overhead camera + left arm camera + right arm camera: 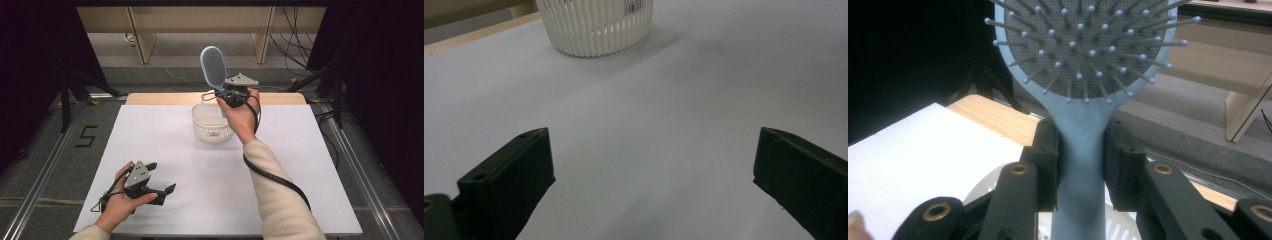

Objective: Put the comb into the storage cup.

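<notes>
A light blue hairbrush [214, 66] stands upright in the air, bristles facing the camera. My right gripper [224, 93] is shut on its handle, just above the far rim of a white ribbed basket [212, 122]. In the right gripper view the two black pads clamp the blue handle [1082, 165] from both sides, with the bristled head [1088, 45] above. My left gripper [162, 186] rests low over the white board near its front left, jaws wide open and nothing between them [651, 175]. The basket [596, 25] stands ahead of it in the left gripper view.
The white board [200, 165] covers a wooden table [165, 98] whose far edge shows behind the basket. Black stands and cables flank the table on both sides. A cable trails down the right forearm.
</notes>
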Action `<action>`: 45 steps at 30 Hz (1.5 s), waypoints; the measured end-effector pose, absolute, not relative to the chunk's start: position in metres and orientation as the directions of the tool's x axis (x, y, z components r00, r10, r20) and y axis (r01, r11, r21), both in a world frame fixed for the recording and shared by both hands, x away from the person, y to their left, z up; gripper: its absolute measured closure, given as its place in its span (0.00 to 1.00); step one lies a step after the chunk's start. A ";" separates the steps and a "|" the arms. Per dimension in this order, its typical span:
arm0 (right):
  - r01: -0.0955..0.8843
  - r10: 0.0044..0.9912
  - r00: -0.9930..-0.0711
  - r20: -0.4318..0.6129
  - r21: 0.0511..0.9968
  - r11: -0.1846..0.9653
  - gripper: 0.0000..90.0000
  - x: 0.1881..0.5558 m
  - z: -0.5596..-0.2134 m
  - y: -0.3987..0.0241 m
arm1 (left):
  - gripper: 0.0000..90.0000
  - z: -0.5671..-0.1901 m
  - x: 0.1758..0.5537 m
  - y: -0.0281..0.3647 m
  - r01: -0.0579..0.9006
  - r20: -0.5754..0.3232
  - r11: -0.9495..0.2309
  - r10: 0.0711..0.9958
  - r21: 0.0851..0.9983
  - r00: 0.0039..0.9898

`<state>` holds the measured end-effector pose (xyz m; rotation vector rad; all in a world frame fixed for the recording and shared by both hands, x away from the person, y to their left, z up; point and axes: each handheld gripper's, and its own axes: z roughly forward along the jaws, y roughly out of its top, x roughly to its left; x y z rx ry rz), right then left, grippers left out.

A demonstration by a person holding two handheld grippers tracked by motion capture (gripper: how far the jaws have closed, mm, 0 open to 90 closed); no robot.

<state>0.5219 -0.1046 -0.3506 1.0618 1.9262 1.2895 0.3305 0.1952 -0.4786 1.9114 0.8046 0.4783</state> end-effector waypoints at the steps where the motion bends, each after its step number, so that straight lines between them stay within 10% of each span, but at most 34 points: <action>1: 0.295 0.858 -0.512 -0.035 0.931 0.214 0.78 0.522 -0.351 -0.105 | 0.03 -0.479 0.331 0.195 0.328 -0.012 -0.311 0.710 0.892 0.704; 45: 0.289 0.859 -0.509 -0.058 0.928 0.234 0.78 0.529 -0.363 -0.099 | 0.03 -0.479 0.330 0.195 0.329 -0.015 -0.308 0.709 0.892 0.705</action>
